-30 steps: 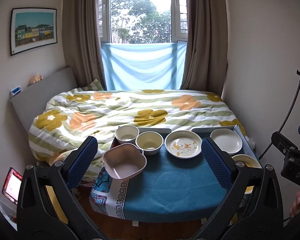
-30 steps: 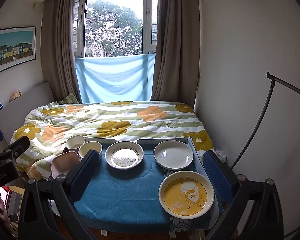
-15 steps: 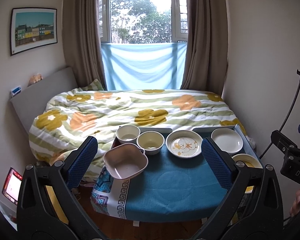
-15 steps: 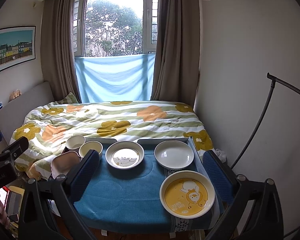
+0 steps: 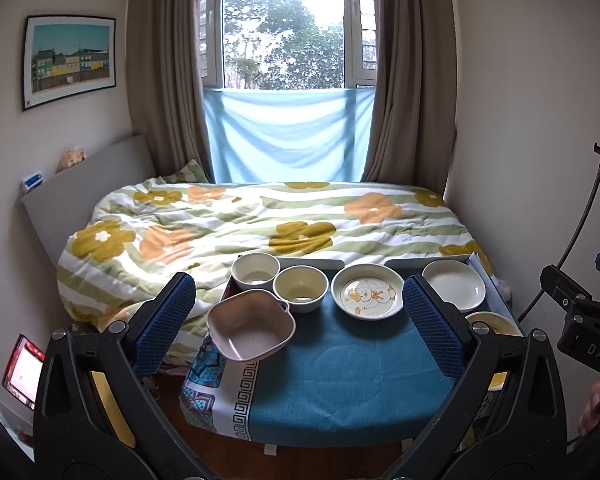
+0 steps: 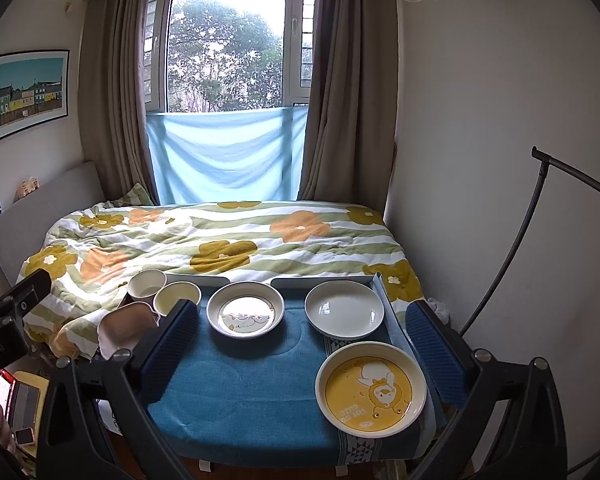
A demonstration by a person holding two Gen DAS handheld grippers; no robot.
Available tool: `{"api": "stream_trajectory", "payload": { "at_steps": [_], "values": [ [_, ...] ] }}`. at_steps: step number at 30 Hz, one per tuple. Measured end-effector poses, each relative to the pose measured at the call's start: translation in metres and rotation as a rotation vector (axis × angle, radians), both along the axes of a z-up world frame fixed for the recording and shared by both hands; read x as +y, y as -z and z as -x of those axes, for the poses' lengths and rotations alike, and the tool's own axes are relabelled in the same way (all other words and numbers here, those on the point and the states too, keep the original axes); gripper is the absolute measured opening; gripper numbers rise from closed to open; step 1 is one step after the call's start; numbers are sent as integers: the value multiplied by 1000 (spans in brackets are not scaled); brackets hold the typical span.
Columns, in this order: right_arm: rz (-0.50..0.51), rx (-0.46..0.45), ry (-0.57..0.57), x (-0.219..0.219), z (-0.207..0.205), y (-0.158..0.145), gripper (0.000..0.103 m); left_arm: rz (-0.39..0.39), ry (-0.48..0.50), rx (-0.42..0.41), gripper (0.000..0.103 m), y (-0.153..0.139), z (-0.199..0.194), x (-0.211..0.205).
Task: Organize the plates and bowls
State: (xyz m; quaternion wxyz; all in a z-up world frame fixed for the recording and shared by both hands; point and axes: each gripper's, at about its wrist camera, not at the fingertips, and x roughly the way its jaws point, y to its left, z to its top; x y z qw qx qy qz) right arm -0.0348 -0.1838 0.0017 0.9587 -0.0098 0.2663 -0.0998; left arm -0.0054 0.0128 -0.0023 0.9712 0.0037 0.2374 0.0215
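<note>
A small table with a blue cloth (image 5: 340, 376) (image 6: 252, 396) carries the dishes. A pink square bowl (image 5: 250, 326) (image 6: 126, 330) sits at its near left. Behind it stand a white round bowl (image 5: 255, 272) (image 6: 147, 283) and a cream round bowl (image 5: 300, 288) (image 6: 177, 297). A white duck plate (image 5: 367, 291) (image 6: 245, 309) sits mid-back, a plain white plate (image 5: 454, 283) (image 6: 344, 309) back right, a yellow duck plate (image 6: 370, 388) (image 5: 494, 322) near right. My left gripper (image 5: 300, 320) and right gripper (image 6: 304, 348) are open and empty, short of the table.
A bed with a flowered quilt (image 5: 260, 220) lies right behind the table. Walls stand close on both sides. A black curved stand (image 6: 540, 240) rises at the right. A lit screen (image 5: 22, 370) sits low at the left. Wooden floor shows under the table.
Both views have shifted very slightly; the dishes sit a touch to the right in the left wrist view. Nothing on the table has moved.
</note>
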Motion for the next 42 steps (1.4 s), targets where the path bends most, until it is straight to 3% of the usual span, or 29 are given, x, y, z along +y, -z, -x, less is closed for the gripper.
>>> {"api": "stream_trajectory", "payload": {
  "at_steps": [35, 42],
  "values": [
    [-3, 0, -3, 2, 1, -1, 103, 5, 7, -17, 103, -3, 11, -4],
    [-47, 50, 15, -3, 8, 5, 103, -11, 98, 79, 103, 5, -3, -18]
  ]
}}
